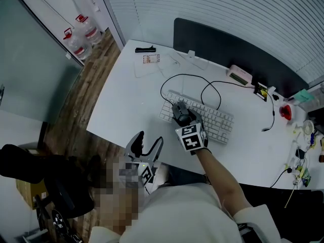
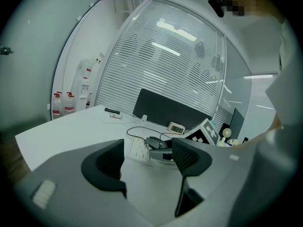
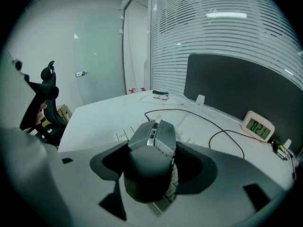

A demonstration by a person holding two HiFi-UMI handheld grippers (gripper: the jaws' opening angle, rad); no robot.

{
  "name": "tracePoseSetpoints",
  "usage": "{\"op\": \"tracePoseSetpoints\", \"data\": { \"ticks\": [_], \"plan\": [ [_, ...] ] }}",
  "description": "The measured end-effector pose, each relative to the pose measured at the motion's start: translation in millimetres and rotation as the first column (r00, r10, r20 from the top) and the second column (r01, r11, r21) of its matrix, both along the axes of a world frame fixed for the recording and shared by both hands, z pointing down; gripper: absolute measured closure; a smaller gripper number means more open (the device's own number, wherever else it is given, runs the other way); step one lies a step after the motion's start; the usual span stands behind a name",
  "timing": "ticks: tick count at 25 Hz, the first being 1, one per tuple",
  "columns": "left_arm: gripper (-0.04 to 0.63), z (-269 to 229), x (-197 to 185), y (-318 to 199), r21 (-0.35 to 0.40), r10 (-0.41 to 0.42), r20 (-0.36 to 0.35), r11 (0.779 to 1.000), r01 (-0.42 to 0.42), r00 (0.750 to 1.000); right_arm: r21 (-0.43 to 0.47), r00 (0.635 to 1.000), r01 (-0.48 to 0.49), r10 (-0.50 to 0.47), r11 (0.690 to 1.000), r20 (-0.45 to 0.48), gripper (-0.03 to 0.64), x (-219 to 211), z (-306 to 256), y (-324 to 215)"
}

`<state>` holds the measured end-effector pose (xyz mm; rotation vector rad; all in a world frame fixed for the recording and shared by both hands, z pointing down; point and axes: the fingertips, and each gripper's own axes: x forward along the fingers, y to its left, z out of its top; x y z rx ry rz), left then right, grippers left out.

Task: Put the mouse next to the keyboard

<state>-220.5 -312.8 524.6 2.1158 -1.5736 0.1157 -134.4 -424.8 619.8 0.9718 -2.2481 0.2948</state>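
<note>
white desk (image 1: pixel 126 103) with a white keyboard (image 1: pixel 215 123) near the middle. dark grey mouse (image 1: pixel 178 109) sits on top of the keyboard's left end, not beside it, its black cable (image 1: pixel 166 84) looping off across the desk. right gripper (image 1: pixel 183 119) is down over the mouse, tongs spread wide on either side of it. in the right gripper view the mouse (image 3: pixel 149 164) fills the space between the jaws, with dark gaps at both flanks, so no clear pinch. left gripper (image 1: pixel 151 137) hangs at the near desk edge, well apart from the keyboard, tongs spread with nothing between them (image 2: pixel 149 160). small digital clock (image 1: pixel 239 75) stands by the black partition (image 1: pixel 228 49).
</note>
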Motion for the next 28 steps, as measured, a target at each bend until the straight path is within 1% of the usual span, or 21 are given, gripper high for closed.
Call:
{"op": "tracePoseSetpoints", "data": {
  "ticks": [4,7,11,19,28],
  "plan": [
    [0.282,-3.0,7.2,0.6,0.008,0.022,-0.002,1.000,-0.022,1.000,0.028,0.998,-0.054,0.053,0.998,0.022,0.319,27.3,-10.0,3.8],
    [0.282,-5.2,16.5,-0.6,0.015,0.049,-0.005,0.999,-0.049,0.999,0.032,0.991,-0.125,0.123,0.992,0.049,0.321,53.8,-17.4,5.6],
    [0.282,-7.0,32.6,-2.8,0.018,0.094,-0.007,0.995,-0.094,0.996,0.042,0.977,-0.210,0.208,0.977,0.050,0.321,93.1,-21.3,6.7],
    [0.282,-9.5,62.5,-8.0,0.025,0.186,-0.005,0.982,-0.186,0.982,0.063,0.929,-0.369,0.367,0.927,0.037,0.321,168.5,-26.1,11.7],
    [0.282,-3.7,98.3,-10.4,0.019,0.279,-0.007,0.960,-0.279,0.960,0.076,0.860,-0.510,0.509,0.857,0.031,0.321,243.2,-24.7,26.4]
  ]
}}
